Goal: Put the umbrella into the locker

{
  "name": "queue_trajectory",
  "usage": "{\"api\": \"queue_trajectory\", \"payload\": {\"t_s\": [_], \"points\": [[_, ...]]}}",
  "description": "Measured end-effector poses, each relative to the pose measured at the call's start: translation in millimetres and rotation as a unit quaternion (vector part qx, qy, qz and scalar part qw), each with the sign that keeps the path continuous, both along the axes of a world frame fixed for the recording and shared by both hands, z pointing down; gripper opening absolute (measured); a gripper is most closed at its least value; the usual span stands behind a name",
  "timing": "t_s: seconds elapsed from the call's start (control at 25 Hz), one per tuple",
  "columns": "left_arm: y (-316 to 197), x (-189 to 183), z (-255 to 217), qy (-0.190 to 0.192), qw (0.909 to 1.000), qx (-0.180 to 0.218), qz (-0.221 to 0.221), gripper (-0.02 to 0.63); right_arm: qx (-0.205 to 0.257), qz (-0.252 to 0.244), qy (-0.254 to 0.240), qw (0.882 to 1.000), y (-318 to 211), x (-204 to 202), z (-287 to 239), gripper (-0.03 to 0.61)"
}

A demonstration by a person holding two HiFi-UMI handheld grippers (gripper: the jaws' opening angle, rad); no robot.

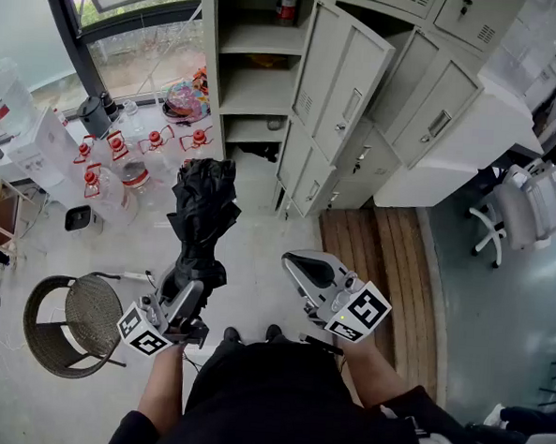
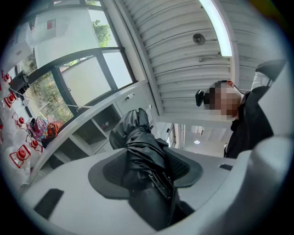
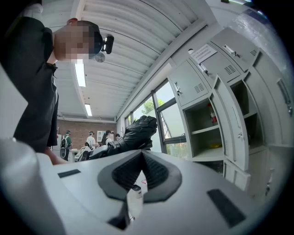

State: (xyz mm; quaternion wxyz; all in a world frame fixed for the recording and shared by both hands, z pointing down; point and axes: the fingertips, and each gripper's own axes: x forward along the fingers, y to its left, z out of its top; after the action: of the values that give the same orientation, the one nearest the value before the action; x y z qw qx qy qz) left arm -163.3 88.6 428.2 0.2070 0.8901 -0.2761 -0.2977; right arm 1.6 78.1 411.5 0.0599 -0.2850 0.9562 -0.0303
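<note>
A folded black umbrella (image 1: pixel 203 216) sticks up and forward from my left gripper (image 1: pixel 185 298), which is shut on its lower end. In the left gripper view the umbrella (image 2: pixel 138 137) fills the space between the pads of the left gripper (image 2: pixel 146 160). My right gripper (image 1: pixel 297 264) hangs beside it on the right, shut with nothing held; its pads meet in the right gripper view (image 3: pixel 141 155), where the umbrella (image 3: pixel 135 134) shows just beyond. The grey locker (image 1: pixel 258 93) stands ahead, its door (image 1: pixel 341 79) swung open and its shelves showing.
A round wicker stool (image 1: pixel 70 321) stands at the left near my feet. Several red-capped water bottles (image 1: pixel 122 165) sit by the window. A wooden platform (image 1: pixel 379 260) and a white office chair (image 1: pixel 528 208) lie to the right. A small red item (image 1: pixel 287 9) sits on the top shelf.
</note>
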Motion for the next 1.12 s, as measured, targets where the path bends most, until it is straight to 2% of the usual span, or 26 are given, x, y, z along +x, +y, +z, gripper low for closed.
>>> {"api": "queue_trajectory", "payload": {"t_s": [0.68, 1.12], "points": [[1, 1, -1, 0.006, 1.0, -0.002, 0.002, 0.238, -0.001, -0.007, 0.012, 1.0, 2, -6, 4, 0.011], [-1, -6, 3, 0.009, 0.9998, -0.008, 0.013, 0.238, -0.008, 0.019, 0.02, 1.0, -1, -7, 8, 0.011]]}}
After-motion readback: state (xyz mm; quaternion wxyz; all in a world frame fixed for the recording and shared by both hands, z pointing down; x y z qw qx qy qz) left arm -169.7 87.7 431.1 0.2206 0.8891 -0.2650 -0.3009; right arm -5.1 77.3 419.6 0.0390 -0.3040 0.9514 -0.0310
